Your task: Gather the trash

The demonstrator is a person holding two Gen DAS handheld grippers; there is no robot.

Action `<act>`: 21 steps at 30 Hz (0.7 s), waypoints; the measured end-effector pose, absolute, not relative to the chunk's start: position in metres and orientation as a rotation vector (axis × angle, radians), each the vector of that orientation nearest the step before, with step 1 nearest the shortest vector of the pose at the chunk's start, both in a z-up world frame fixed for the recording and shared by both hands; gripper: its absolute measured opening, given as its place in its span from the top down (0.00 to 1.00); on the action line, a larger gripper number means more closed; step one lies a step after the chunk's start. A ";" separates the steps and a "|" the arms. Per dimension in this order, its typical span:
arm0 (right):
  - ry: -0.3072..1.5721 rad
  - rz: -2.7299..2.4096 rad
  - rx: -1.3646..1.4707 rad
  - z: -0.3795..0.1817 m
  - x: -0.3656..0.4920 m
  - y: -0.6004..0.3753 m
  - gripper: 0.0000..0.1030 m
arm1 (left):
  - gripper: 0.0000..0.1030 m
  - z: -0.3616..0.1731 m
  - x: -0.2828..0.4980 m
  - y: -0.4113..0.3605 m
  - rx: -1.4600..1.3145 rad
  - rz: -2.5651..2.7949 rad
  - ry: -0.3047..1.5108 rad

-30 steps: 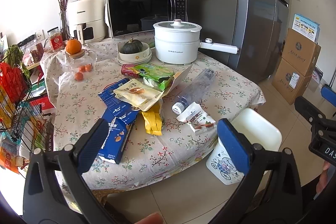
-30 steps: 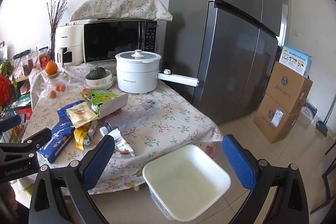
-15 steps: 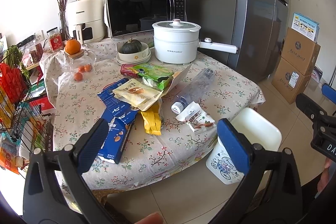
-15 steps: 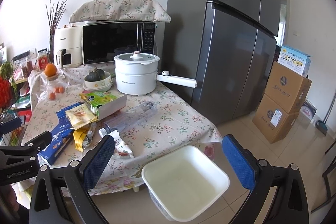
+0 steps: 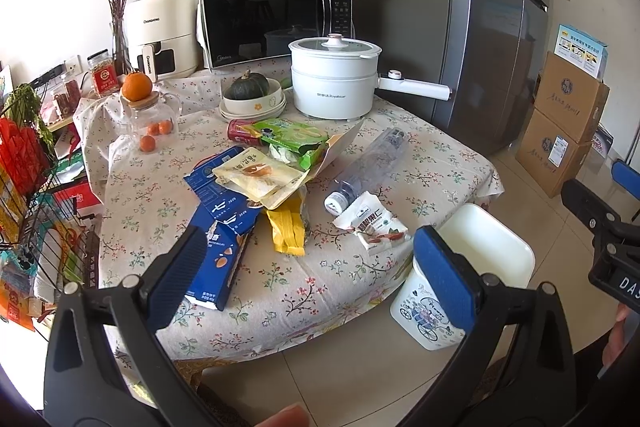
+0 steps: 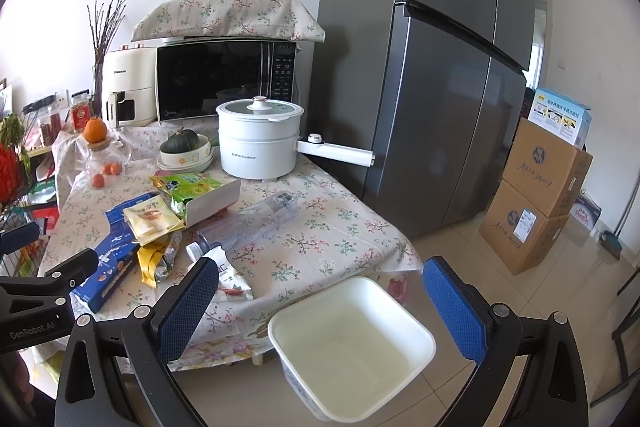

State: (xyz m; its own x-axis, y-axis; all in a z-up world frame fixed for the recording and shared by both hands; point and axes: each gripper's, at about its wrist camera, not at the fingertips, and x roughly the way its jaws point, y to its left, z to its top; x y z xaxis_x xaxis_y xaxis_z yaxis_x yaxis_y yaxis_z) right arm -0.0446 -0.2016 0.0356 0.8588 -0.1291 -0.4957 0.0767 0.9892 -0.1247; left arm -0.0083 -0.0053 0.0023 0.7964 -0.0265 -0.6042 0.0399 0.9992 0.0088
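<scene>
"Royalstar" reads on the front of the white electric pot, far on the counter, and "CHANGHONG" runs across the cream air fryer at far left. "GenRobot.AI" is printed on the left tool; the right tool shows only "DAS", cut off at the frame edge.

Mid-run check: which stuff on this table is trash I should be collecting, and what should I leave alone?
Trash job: clear plastic bottle, white snack packet, yellow wrapper, blue cartons, green packet, white bin.

Leave: electric pot, squash bowl, orange, microwave.
</scene>
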 end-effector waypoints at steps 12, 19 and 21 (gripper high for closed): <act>0.557 -0.133 -0.156 0.037 -0.039 -0.199 0.00 | 0.01 0.004 0.003 0.004 -0.012 -0.100 0.707; 0.677 -0.006 -0.063 0.045 -0.008 -0.206 0.00 | 0.01 0.002 0.034 0.019 -0.023 -0.138 0.791; 0.748 0.044 -0.067 0.040 0.008 -0.206 0.00 | 0.01 -0.001 0.049 0.029 -0.031 -0.150 0.843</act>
State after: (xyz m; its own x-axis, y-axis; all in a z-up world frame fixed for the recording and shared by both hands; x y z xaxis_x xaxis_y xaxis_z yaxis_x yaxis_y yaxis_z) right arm 0.0077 -0.2055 0.0400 0.7325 0.0164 -0.6806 -0.0638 0.9970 -0.0447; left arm 0.0492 0.0293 -0.0009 0.6550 -0.1445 -0.7417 0.1198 0.9890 -0.0869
